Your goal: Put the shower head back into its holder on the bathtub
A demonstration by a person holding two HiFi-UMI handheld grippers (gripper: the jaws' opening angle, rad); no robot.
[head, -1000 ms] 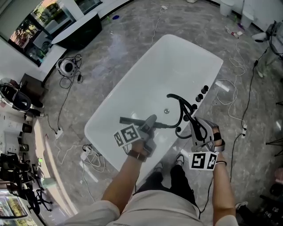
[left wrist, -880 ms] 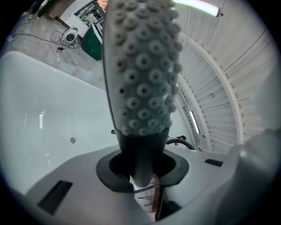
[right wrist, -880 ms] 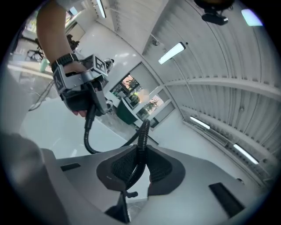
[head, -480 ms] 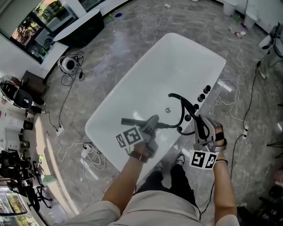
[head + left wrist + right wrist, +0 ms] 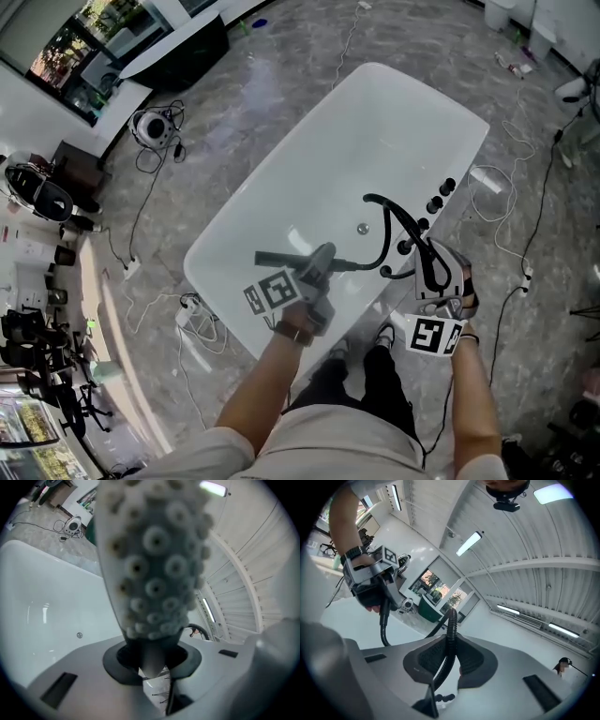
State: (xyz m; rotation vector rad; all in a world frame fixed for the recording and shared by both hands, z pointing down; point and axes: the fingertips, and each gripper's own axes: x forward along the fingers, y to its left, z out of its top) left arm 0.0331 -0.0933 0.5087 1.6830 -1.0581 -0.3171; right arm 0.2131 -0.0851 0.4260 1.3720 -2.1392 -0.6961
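The left tool (image 5: 150,660) is clamped on the neck of one shower head (image 5: 154,559), its grey face studded with rubbery nozzles, over the glossy white bathtub (image 5: 328,150), 8 o'clock of the drain (image 5: 363,228). The right tool (image 5: 447,663) pinches the ribbed black hose (image 5: 450,620). Three round knobs (image 5: 434,203), perhaps more, dot the 3 o'clock rim.

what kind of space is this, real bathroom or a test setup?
Likely a lab or showroom mock-up, not a lived-in bathroom: a freestanding white bathtub sits mid-floor in an open room, with loose cables trailing over the marbled floor.
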